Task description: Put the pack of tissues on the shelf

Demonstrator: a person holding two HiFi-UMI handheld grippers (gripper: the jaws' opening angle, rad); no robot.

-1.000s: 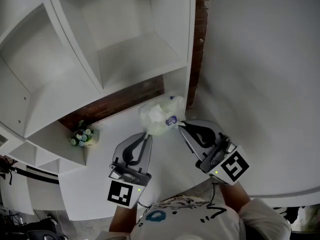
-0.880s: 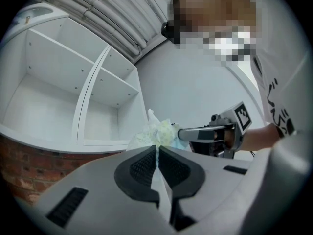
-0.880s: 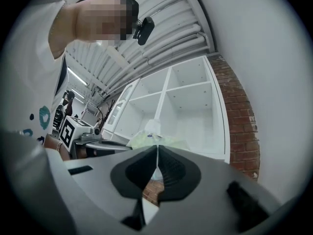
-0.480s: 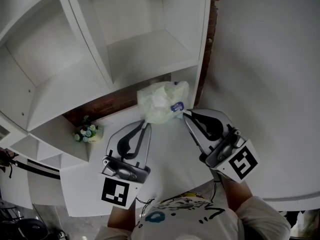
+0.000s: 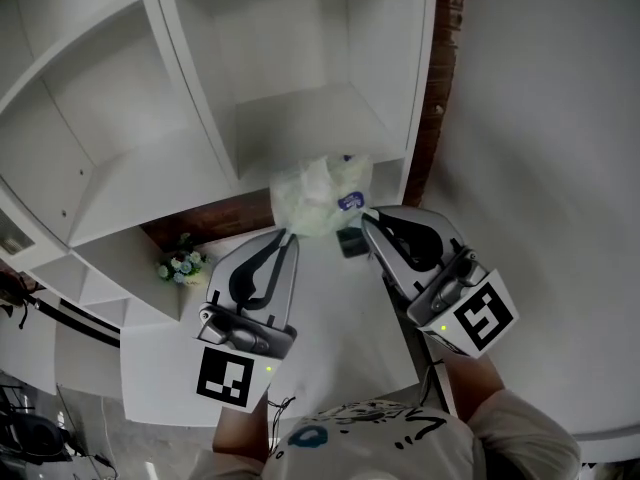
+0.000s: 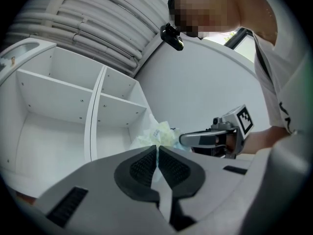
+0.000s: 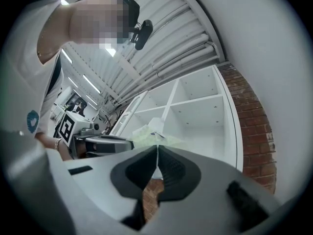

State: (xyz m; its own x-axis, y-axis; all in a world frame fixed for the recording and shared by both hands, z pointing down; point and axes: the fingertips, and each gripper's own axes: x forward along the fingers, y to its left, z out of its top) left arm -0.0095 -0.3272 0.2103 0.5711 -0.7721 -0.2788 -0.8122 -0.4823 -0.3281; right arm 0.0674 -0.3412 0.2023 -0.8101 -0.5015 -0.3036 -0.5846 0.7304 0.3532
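Since a second ago the pack (image 5: 318, 196) has gone up and away from the person. It was low over the tabletop (image 5: 340, 313), below the shelf's (image 5: 300, 118) bottom board; now it hangs in front of the lip of the lower right compartment, not set down on the board. Both tools have risen with it and stand closer to the shelf. The flowers (image 5: 182, 265) sit lower left on the same ledge as before, untouched. The brick wall (image 5: 441, 88) strip runs just right of the shelf. The left tool (image 5: 285, 236) points up and slightly right, marker cube toward the person, its tips at the pack's lower left corner. In the left gripper view its pads are pressed together with only a thin sliver of pale wrapper between them, the pack bulging just past the tips. The right tool (image 5: 365, 218) points up and left, cube low right, its tips at the pack's lower right edge by the blue label. In the right gripper view its pads are likewise pressed together on a thin fold of wrapper. The two tools converge in a shallow V, pack slung between the tips, well clear of the tabletop. A small dark patch shows under the right tool's tip; cannot tell what it is.
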